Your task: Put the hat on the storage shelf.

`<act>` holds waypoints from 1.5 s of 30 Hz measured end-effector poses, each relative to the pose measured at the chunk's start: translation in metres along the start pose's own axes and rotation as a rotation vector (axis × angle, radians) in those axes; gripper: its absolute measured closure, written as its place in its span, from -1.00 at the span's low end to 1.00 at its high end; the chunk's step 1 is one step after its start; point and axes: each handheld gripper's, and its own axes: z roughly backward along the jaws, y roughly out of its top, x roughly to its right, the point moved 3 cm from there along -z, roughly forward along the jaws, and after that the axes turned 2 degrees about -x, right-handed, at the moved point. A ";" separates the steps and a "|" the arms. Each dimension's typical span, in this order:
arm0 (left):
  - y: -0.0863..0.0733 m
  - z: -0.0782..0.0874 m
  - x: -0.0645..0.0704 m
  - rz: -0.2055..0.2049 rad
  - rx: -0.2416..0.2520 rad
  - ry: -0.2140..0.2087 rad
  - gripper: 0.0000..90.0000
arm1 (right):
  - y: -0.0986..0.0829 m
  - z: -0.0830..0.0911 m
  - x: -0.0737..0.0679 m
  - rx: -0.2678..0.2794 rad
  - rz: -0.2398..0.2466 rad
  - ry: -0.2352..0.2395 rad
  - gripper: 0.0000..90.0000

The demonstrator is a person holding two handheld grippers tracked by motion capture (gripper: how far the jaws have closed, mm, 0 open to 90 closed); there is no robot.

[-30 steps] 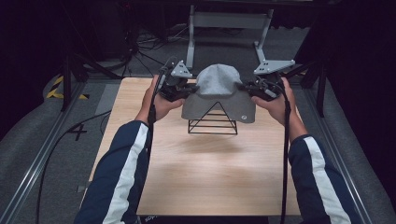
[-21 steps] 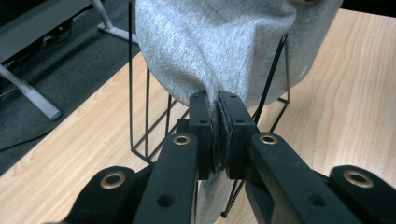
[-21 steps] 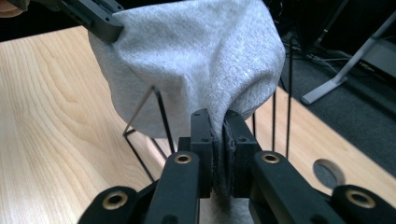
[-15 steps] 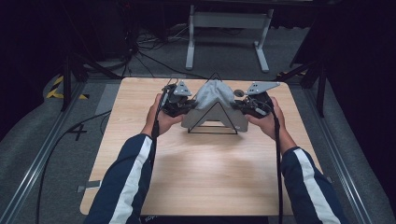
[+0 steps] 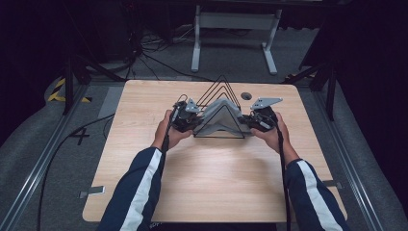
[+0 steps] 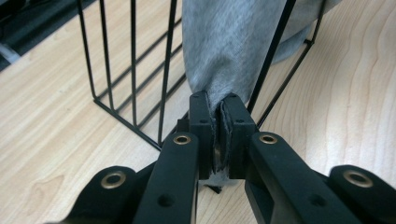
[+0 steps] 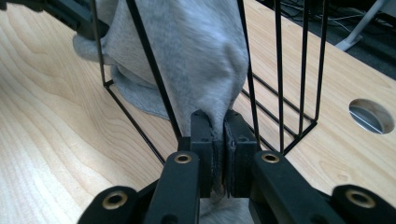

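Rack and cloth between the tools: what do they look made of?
Rack: thin black wire, likely coated metal; rods are straight, stiff, evenly dark.
Cloth: grey knit, probably a cotton-type jersey; soft fuzzy surface, drapes and bunches where the left tool and right tool pinch it.

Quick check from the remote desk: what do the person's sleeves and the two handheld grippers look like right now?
Both sleeves are dark navy with a white stripe running along each arm. The left gripper and right gripper are black, with blocky jaws and brass-coloured rivets. Each carries a grey three-cornered plate on top and trails a black cable.
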 end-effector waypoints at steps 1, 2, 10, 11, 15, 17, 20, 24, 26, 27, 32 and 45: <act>-0.002 -0.001 -0.001 0.007 0.003 -0.001 0.89 | -0.002 -0.001 0.000 -0.001 -0.002 -0.001 0.87; -0.003 -0.003 -0.001 0.018 0.011 -0.008 0.89 | -0.004 -0.003 0.001 0.004 -0.003 -0.005 0.87; -0.003 0.001 -0.002 0.030 0.019 0.026 0.88 | -0.006 -0.006 -0.002 -0.008 0.014 -0.038 0.86; -0.003 0.004 -0.002 0.022 0.014 0.023 0.87 | -0.005 -0.005 -0.003 -0.008 0.011 -0.039 0.85; -0.004 0.015 -0.003 0.007 0.026 0.031 0.81 | -0.002 0.001 -0.005 -0.009 0.027 -0.047 0.79; -0.006 0.019 -0.004 0.002 0.024 0.034 0.82 | -0.001 0.002 -0.006 -0.010 0.028 -0.048 0.77; -0.007 0.026 -0.006 -0.006 0.021 0.036 0.84 | 0.001 0.004 -0.006 -0.018 0.032 -0.047 0.74; -0.009 0.032 -0.008 -0.012 0.017 0.043 0.85 | 0.005 0.009 -0.008 -0.016 0.047 -0.060 0.73; -0.010 0.035 -0.008 -0.014 0.012 0.045 0.86 | 0.007 0.012 -0.008 -0.007 0.049 -0.063 0.73; -0.010 0.036 -0.008 -0.018 0.012 0.047 0.87 | 0.007 0.013 -0.008 -0.011 0.048 -0.067 0.73; -0.013 0.047 -0.011 -0.029 0.002 0.058 0.87 | 0.009 0.018 -0.008 -0.003 0.053 -0.070 0.67; -0.030 0.080 -0.014 -0.051 -0.026 0.088 0.87 | 0.008 0.037 -0.013 -0.038 0.087 -0.077 0.61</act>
